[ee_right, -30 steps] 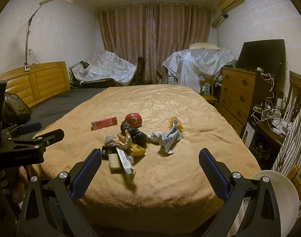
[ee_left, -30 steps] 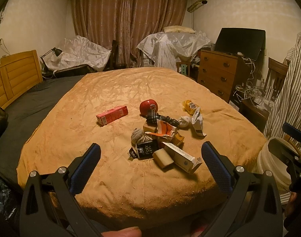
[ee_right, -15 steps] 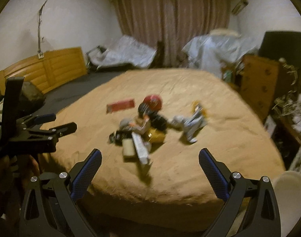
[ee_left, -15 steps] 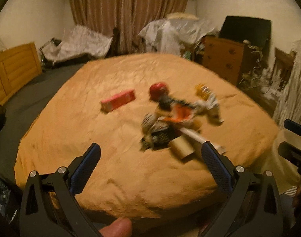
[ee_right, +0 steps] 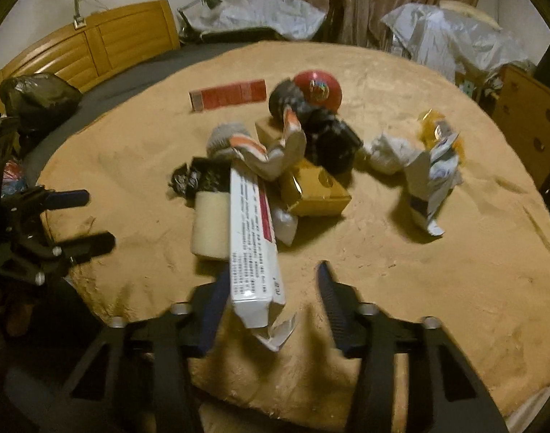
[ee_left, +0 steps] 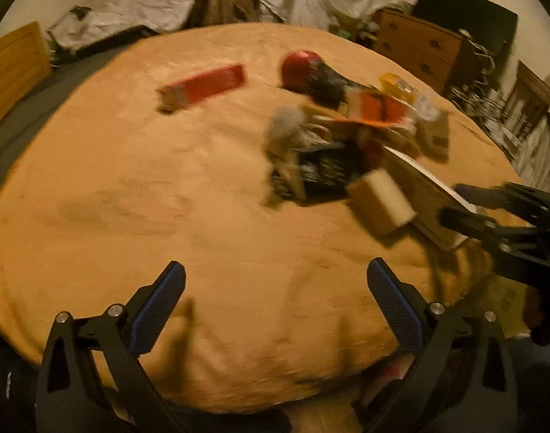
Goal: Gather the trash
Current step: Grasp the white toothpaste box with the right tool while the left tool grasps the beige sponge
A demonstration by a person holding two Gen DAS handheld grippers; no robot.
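A pile of trash lies on the tan bed cover [ee_right: 437, 281]. A long white carton [ee_right: 253, 238] points toward my right gripper [ee_right: 271, 288]; its torn near end sits between the half-closed fingers, the left finger touching it, the right one apart. Around it lie a beige block [ee_right: 209, 223], a yellow-brown box [ee_right: 314, 191], crumpled white paper [ee_right: 430, 180], a red ball [ee_right: 320, 88] and a red box [ee_right: 228, 95]. My left gripper [ee_left: 275, 299] is open and empty over bare cover, short of the pile [ee_left: 347, 144]. The left wrist view is blurred.
A wooden headboard [ee_right: 94, 43] and a black bag [ee_right: 36, 97] are at the left. A wooden dresser [ee_left: 419, 47] stands at the right of the bed. Covered furniture and curtains fill the back wall.
Both grippers have moved forward and down over the bed toward the pile. The right gripper's fingers have narrowed around the near end of the white carton. The left stays wide open.
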